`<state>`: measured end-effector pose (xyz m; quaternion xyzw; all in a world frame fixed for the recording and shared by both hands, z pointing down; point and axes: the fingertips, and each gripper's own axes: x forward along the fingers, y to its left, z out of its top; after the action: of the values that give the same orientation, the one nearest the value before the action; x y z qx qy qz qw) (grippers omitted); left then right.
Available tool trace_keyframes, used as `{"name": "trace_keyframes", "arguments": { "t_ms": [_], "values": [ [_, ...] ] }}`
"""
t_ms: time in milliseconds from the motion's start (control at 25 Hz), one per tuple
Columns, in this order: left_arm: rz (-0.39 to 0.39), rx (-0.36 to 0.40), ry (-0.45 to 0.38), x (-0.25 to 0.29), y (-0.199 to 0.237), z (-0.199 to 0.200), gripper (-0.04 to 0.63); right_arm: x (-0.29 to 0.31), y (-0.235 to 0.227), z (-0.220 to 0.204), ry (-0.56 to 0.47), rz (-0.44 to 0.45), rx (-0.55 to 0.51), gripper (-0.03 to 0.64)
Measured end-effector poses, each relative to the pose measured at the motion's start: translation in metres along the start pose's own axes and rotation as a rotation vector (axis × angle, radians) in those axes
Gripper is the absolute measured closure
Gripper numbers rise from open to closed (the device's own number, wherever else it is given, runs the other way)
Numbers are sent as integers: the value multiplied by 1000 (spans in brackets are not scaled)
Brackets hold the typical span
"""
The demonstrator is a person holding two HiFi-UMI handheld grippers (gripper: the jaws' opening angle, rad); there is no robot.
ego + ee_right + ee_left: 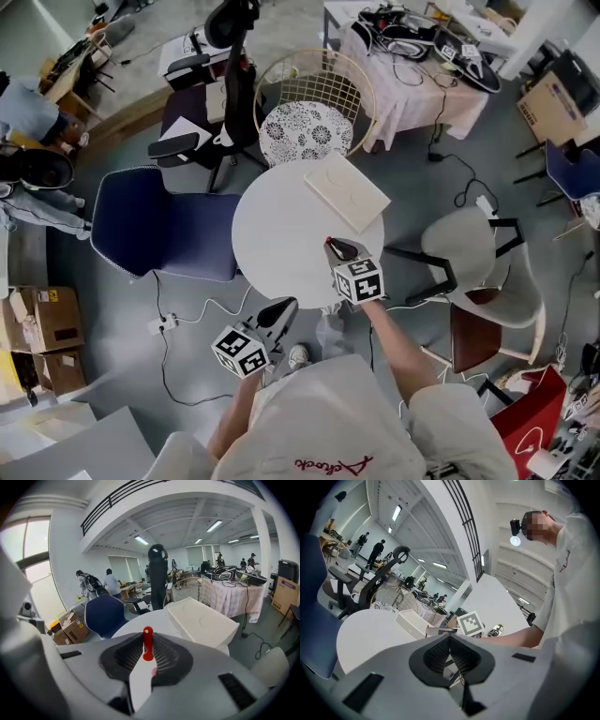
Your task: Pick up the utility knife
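Two ribbed black pads [165, 656] of the right gripper [148, 641] clamp the slim red utility knife [147, 649], while the left gripper [450, 639] sits closed, empty.

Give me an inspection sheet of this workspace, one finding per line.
Surface: round white table, mostly bare.
Job's things: red utility knife, held in the right gripper.
Clutter: flat white rectangular box on the table.
Grippers: right gripper shut on the knife; left gripper shut, nothing between its jaws.
Cables: white cable with power strip and black cable on the floor.
Surroundings: navy blue chair, round wire-back chair, cardboard boxes.
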<state>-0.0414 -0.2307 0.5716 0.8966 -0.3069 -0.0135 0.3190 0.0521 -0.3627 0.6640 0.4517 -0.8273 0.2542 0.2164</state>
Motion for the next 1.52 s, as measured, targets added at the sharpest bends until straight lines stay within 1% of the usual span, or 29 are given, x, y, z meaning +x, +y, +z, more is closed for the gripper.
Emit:
{"name": "trace_keyframes", "arguments": {
  "t_ms": [80, 160, 400, 640, 720, 840, 920, 1040, 1280, 1520],
  "values": [
    [0, 8, -3, -1, -2, 2, 583, -7, 1, 11, -41, 1, 22, 546],
    [-3, 17, -9, -2, -5, 5, 583, -20, 4, 23, -92, -4, 14, 546],
    [-22, 74, -53, -9, -18, 24, 582, -72, 42, 56, -237, -25, -141, 546],
    [-59, 156, -102, -21, -40, 45, 583, -132, 113, 81, -371, -28, -268, 545],
    [-74, 183, -119, -28, -50, 50, 583, -150, 134, 83, -407, -41, -312, 546],
    [-93, 223, -138, -39, -63, 57, 583, -168, 153, 78, -435, -66, -344, 545],
    [-104, 236, -140, -48, -72, 54, 583, -177, 163, 69, -436, -82, -348, 545],
    [-117, 242, -139, -65, -85, 46, 583, -193, 179, 55, -442, -98, -325, 545],
    [-120, 292, -154, -94, -103, 48, 583, -217, 204, 53, -502, -121, -299, 546],
    [-114, 305, -166, -122, -119, 34, 583, -237, 225, 35, -526, -132, -292, 545]
  ]
}}
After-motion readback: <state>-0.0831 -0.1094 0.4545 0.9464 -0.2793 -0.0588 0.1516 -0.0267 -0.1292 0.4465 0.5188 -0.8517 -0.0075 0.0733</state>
